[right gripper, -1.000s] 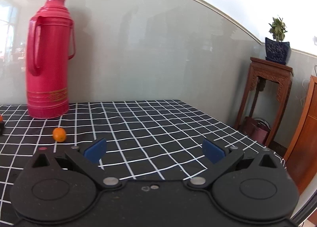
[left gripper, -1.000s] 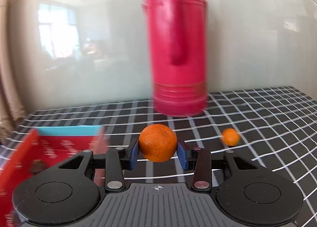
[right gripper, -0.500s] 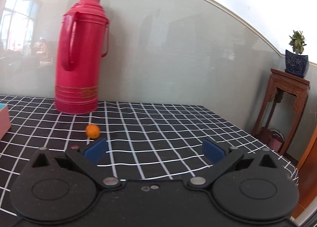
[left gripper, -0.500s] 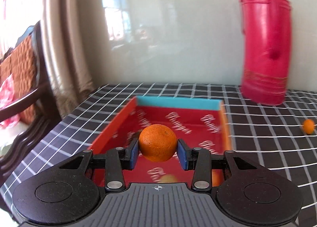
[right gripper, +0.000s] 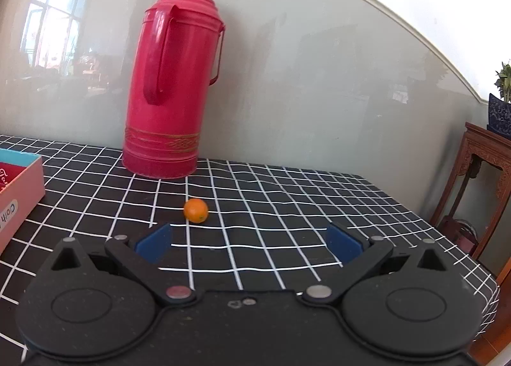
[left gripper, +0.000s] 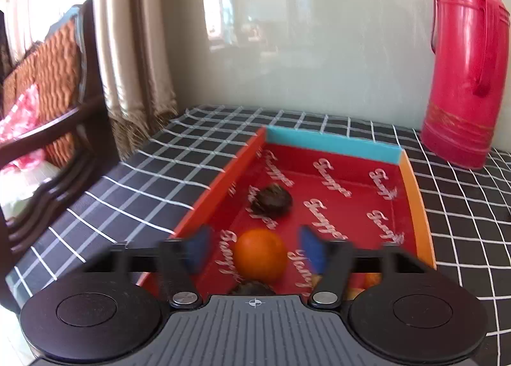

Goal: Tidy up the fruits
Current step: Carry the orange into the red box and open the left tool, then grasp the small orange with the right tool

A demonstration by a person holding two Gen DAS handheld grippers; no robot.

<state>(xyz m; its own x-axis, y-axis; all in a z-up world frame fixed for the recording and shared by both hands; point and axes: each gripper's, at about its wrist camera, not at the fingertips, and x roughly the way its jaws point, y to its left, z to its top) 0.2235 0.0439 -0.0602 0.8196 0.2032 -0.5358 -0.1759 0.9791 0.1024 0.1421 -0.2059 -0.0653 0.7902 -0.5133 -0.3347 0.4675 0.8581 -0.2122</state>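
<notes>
My left gripper (left gripper: 255,249) is open over the near end of the red box (left gripper: 223,181). An orange (left gripper: 260,254) sits between the spread pads, touching neither. A dark round fruit (left gripper: 270,200) lies further back in the box, another dark one (left gripper: 252,288) just below the orange, and orange fruit (left gripper: 367,283) shows at the near right corner. My right gripper (right gripper: 249,243) is open and empty above the table. A small orange (right gripper: 195,210) lies on the cloth just beyond its left pad. The box's corner (right gripper: 19,193) shows at the left of the right wrist view.
A tall red thermos (left gripper: 463,66) (right gripper: 171,78) stands at the back by the wall. The table has a black cloth with white grid (right gripper: 287,206). A wooden chair (left gripper: 54,94) stands left of the table, a wooden stand (right gripper: 479,181) with a potted plant to its right.
My left gripper has opened and let go of the orange, which now lies in the box. My right gripper has swung left, so the small orange is nearer its centre.
</notes>
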